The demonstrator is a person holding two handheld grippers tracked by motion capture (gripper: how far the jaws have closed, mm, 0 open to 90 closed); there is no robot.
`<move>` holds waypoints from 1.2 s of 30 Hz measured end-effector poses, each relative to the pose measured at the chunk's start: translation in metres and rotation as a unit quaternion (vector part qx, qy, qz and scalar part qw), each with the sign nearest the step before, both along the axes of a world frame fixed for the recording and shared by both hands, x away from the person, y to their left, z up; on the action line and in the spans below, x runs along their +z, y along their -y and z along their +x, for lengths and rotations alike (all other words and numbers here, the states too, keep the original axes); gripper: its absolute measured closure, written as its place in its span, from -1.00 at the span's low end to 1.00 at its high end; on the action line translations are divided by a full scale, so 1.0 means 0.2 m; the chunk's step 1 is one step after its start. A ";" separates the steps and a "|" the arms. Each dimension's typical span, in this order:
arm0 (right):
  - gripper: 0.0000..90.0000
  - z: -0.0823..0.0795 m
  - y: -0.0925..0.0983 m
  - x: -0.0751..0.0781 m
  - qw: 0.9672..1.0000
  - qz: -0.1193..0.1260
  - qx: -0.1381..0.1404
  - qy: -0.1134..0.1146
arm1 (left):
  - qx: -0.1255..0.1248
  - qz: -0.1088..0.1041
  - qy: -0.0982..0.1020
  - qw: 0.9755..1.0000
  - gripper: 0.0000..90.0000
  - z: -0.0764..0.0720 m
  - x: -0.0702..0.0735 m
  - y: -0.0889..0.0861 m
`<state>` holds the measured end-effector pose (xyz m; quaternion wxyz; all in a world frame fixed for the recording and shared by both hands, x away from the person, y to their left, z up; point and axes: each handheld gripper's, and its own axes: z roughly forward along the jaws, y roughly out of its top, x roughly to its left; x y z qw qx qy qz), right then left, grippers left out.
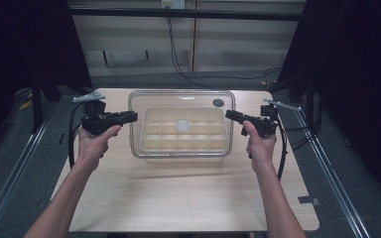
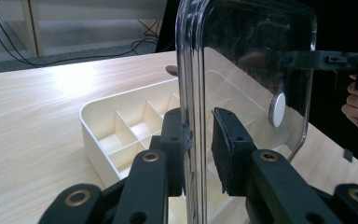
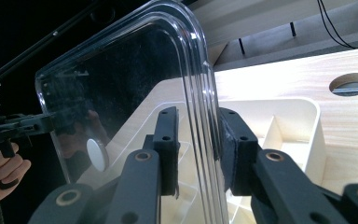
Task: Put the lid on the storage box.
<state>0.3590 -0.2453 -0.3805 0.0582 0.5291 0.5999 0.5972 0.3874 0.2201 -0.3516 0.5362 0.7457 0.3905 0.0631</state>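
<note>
A clear, flat plastic lid with rounded corners and a small white round button at its middle (image 1: pixel 182 125) hangs level above a cream plastic organiser tray divided into small compartments (image 1: pixel 154 142), which rests on the pale wooden worktop (image 1: pixel 178 198). The left hand-held gripper (image 1: pixel 133 117) is clamped on the lid's left edge, its black pads (image 2: pixel 227 144) pressing the rim from both faces, and the right hand-held gripper (image 1: pixel 229 115) is clamped on the opposite edge in the same way. In the right gripper view a round hole in the worktop (image 3: pixel 352 84) lies just beyond the tray's far corner.
</note>
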 end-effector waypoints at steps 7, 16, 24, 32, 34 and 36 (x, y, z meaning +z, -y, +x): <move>0.58 0.05 0.00 0.01 1.000 -0.002 -0.001 -0.005 | 0.003 -0.005 -0.006 1.000 0.66 0.05 0.00 0.01; 0.57 0.11 0.03 0.00 1.000 -0.002 -0.010 -0.014 | 0.002 -0.001 -0.015 1.000 0.66 0.12 -0.02 0.04; 0.58 0.16 0.04 -0.03 1.000 0.002 -0.012 -0.020 | 0.003 0.000 -0.026 1.000 0.65 0.18 -0.04 0.05; 0.59 0.16 0.04 -0.02 1.000 -0.002 -0.009 -0.020 | 0.007 0.006 -0.033 0.999 0.64 0.18 -0.04 0.05; 0.59 0.16 0.04 -0.02 1.000 -0.004 -0.009 -0.023 | 0.010 0.007 -0.033 0.999 0.64 0.19 -0.05 0.05; 0.59 0.18 0.03 -0.02 1.000 -0.007 -0.011 -0.029 | 0.013 0.004 -0.037 0.999 0.63 0.21 -0.06 0.05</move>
